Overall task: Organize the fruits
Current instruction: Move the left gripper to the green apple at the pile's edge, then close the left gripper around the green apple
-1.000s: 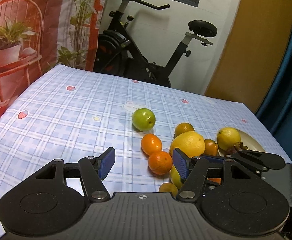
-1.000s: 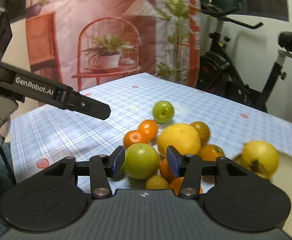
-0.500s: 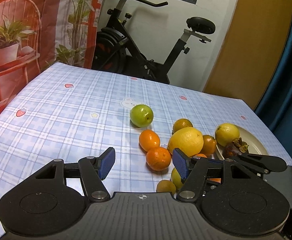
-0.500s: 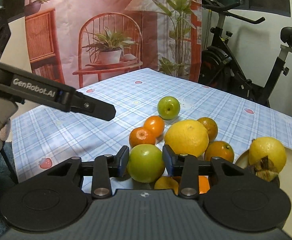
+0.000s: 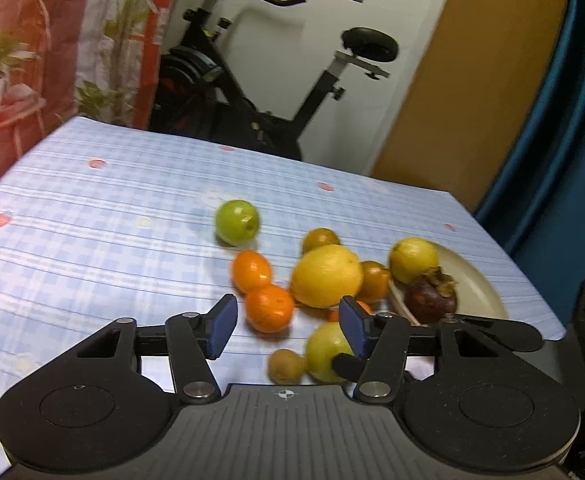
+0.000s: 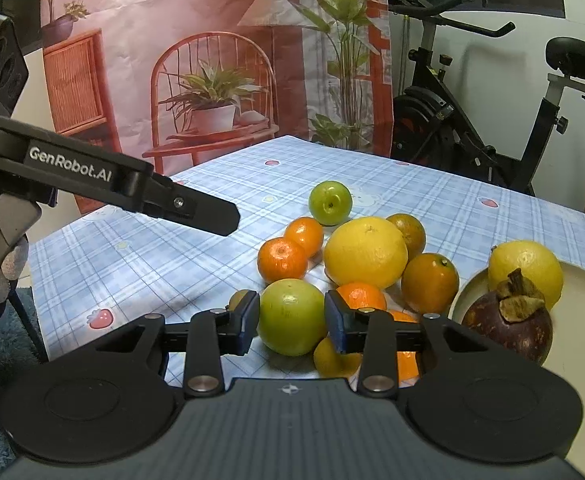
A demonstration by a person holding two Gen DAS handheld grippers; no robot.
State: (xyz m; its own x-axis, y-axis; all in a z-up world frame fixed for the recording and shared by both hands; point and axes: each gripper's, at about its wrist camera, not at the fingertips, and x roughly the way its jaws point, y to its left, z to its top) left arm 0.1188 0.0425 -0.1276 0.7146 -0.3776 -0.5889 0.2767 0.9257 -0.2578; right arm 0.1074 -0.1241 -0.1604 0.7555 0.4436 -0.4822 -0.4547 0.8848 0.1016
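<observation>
Your right gripper (image 6: 292, 320) is clamped on the green fruit (image 6: 291, 316) at the pile's near edge. Lifting could roll the oranges (image 6: 282, 260) touching it. Your left gripper (image 5: 284, 320) is closing on nothing above an orange; the plate (image 6: 584, 320) lies right.

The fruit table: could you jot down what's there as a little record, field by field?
surface: table with a blue checked cloth
plate: cream plate at the right, holding a yellow lemon and a dark mangosteen
loose fruit: big yellow citrus, several oranges, small green apple set apart behind them
right gripper: shut on a green fruit
left gripper: jaws closing, nothing held between them
background: exercise bike
</observation>
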